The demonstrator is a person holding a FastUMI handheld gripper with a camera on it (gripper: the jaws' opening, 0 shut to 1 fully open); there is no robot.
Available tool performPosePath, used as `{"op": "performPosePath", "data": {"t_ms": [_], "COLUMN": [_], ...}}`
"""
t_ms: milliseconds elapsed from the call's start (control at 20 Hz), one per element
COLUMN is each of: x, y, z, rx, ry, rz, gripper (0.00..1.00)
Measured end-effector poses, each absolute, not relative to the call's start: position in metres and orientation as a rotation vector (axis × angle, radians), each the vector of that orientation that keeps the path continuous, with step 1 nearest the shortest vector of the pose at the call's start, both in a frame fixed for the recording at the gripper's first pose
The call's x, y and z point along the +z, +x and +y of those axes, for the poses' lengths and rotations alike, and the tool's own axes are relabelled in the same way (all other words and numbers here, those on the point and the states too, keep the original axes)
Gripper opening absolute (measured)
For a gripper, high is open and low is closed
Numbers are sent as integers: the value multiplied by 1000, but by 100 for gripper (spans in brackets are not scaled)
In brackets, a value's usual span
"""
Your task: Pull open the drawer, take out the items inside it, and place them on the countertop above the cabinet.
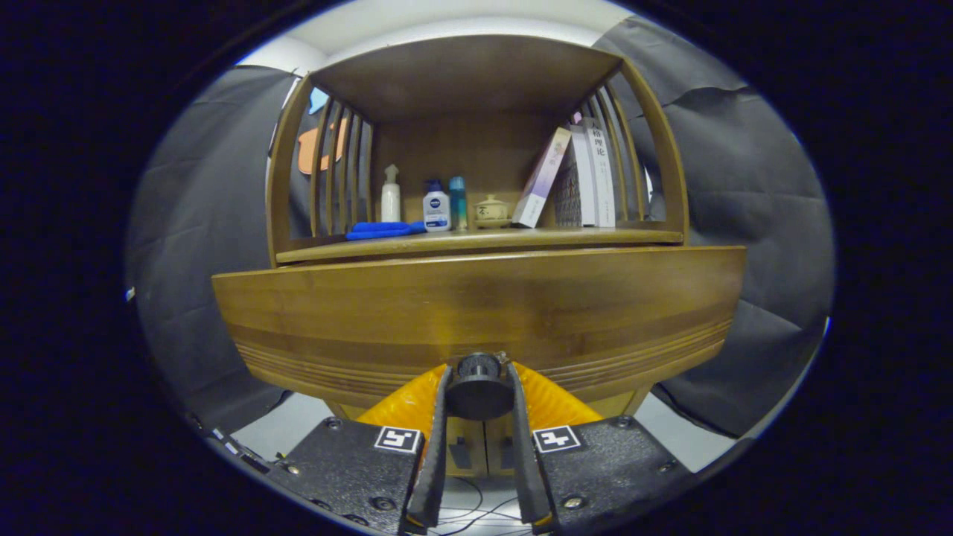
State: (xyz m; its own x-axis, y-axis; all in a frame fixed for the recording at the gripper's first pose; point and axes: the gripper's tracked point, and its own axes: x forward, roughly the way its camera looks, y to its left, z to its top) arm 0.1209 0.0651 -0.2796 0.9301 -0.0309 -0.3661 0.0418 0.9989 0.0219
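Drawer [476,313] front is right in front of us, wide wooden panel directly under the countertop [476,240] of the cabinet [476,186]. Its round dark knob [479,383] sits low on the panel, centred, and our gripper [479,380] has both fingers [438,439] pressed on either side of it, so we read that as clamped on the knob.

Progress, as we judge it: we're at the very first step. We've got the grasp on the knob; the panel seems to stand forward of the countertop edge, but with the fisheye bend we can't tell if the drawer is cracked open or fully shut. The inside isn't visible, so we can't say what items are in there. Left to do: pull it out, lift the contents, set them on top.

Countertop is already partly used. From left: a blue cloth [381,230], a white spray bottle [390,195], a white bottle with a blue cap [436,208], a slim teal bottle [458,202], a small lidded cup [491,211], then leaning books [577,179] against the right side. Free room looks to be along the front strip, narrow.

A slatted wooden hutch [476,74] roofs that surface, so placement needs to go in under it.

Around it: dark cloth booth wall [744,186] on both sides, pale floor [283,432] below, some thin cables [476,514] beneath the fingers.
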Motion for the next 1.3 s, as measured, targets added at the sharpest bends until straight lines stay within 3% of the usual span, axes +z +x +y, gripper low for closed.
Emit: {"op": "performPosePath", "data": {"t_ms": [750,1300], "x": [-278,-274], "y": [47,33], "z": [70,68], "rx": [-12,1], "ry": [32,25], "rz": [379,377], "gripper": [42,45]}}
